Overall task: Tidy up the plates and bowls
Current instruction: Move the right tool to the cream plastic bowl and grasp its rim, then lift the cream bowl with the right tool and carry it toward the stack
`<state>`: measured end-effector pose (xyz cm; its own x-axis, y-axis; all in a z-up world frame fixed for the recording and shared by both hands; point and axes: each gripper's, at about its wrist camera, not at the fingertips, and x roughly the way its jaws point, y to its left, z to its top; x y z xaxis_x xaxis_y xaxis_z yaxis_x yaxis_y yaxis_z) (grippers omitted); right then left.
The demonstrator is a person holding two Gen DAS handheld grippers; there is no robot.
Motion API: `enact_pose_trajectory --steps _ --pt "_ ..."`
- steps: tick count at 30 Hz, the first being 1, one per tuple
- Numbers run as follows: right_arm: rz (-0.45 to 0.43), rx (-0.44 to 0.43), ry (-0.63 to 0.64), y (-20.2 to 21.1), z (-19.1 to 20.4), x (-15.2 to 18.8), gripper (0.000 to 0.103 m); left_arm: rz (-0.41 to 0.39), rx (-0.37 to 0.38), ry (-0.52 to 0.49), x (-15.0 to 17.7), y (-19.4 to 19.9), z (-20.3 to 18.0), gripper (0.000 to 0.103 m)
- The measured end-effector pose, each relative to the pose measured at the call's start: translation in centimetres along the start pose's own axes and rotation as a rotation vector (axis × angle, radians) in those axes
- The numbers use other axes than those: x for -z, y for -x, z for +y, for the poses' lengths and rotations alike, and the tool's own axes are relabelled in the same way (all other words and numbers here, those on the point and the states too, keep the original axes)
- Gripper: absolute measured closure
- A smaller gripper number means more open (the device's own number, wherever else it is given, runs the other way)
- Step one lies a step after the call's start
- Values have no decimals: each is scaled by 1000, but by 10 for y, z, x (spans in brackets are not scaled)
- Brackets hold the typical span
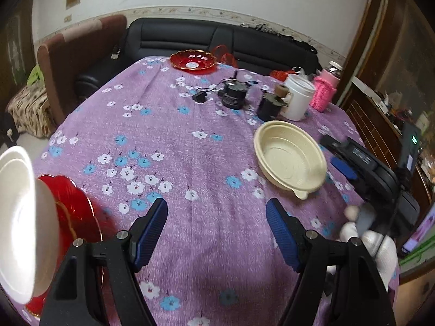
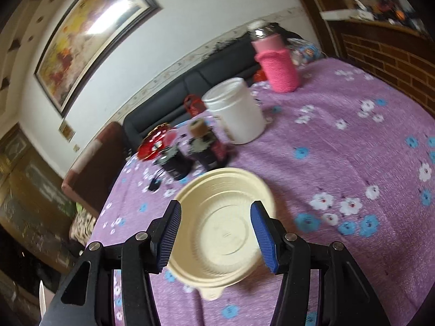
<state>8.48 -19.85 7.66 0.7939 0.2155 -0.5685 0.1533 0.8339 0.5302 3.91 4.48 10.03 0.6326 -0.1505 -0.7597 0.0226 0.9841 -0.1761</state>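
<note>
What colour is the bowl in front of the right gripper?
Cream, a pale yellowish off-white: the bowl. It shows best in the left wrist view.

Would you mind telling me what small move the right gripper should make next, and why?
Probably lower the right gripper toward the near rim of the cream bowl and close on it. Its jaws are open and empty, the bowl lies right below them, and the left gripper is open over bare cloth.
</note>
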Motion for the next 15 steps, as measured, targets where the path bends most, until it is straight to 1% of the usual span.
enact_pose_trajectory --steps 2,4,8,11,13,15 --pt "13 -7 -29 -4 -8 -1 46 17 -7 21 -7 -13 3 29" --pt "36 -5 -46 -11 -13 1 46 50 -5 46 -14 -29 5 29" --pt "51 41 -36 -18 -17 4 46 103 8 98 -27 -60 5 29" --pt "51 55 -45 -19 -21 5 46 121 3 100 -35 -77 -1 29" --pt "40 65 -51 -17 -23 5 46 124 25 102 -39 -82 -5 29" --pt "22 53 -71 -12 -27 4 46 113 45 105 -43 -83 -9 29"
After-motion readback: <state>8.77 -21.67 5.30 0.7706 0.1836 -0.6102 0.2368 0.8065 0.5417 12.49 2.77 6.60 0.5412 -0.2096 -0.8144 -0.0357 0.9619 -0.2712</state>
